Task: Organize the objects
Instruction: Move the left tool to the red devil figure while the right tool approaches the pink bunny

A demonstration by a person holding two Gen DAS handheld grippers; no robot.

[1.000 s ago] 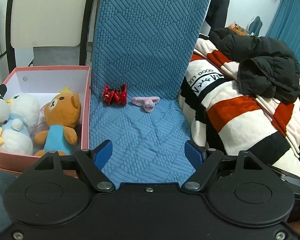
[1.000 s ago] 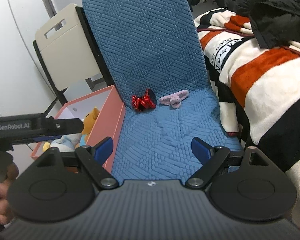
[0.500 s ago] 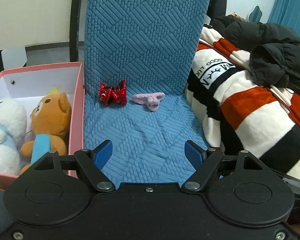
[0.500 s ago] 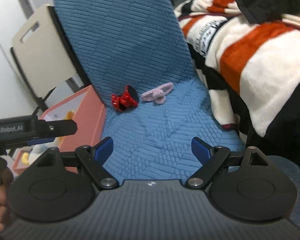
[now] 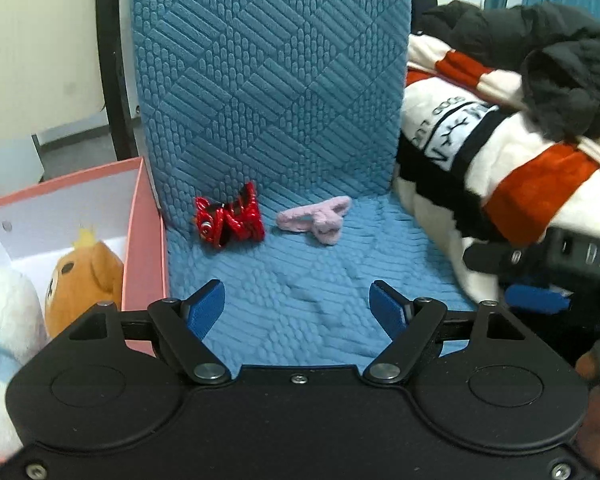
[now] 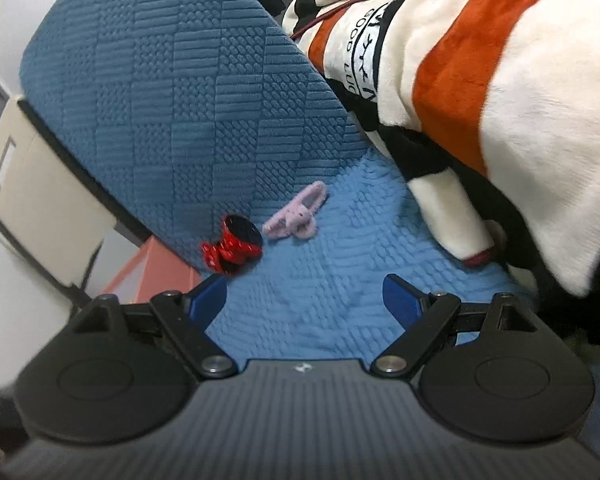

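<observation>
A shiny red hair clip [image 5: 230,216] and a fuzzy pink hair clip [image 5: 318,218] lie at the back of a blue quilted chair seat [image 5: 300,280], against the backrest. They also show in the right wrist view, the red hair clip [image 6: 232,248] left of the pink hair clip [image 6: 296,212]. My left gripper [image 5: 298,308] is open and empty, over the seat's front. My right gripper [image 6: 306,300] is open and empty, also short of both clips. The right gripper's finger [image 5: 536,298] shows at the right of the left wrist view.
A pink box [image 5: 144,240] left of the chair holds a brown bear plush [image 5: 86,280] and a white plush [image 5: 0,320]. A striped red, white and black blanket [image 5: 500,168] with a black jacket [image 5: 540,52] lies to the right. A cream folding chair [image 6: 32,192] stands behind.
Both grippers have moved forward toward the clips. The left view swung right, so less of the box shows. The right gripper tilted and now appears in the left view.
</observation>
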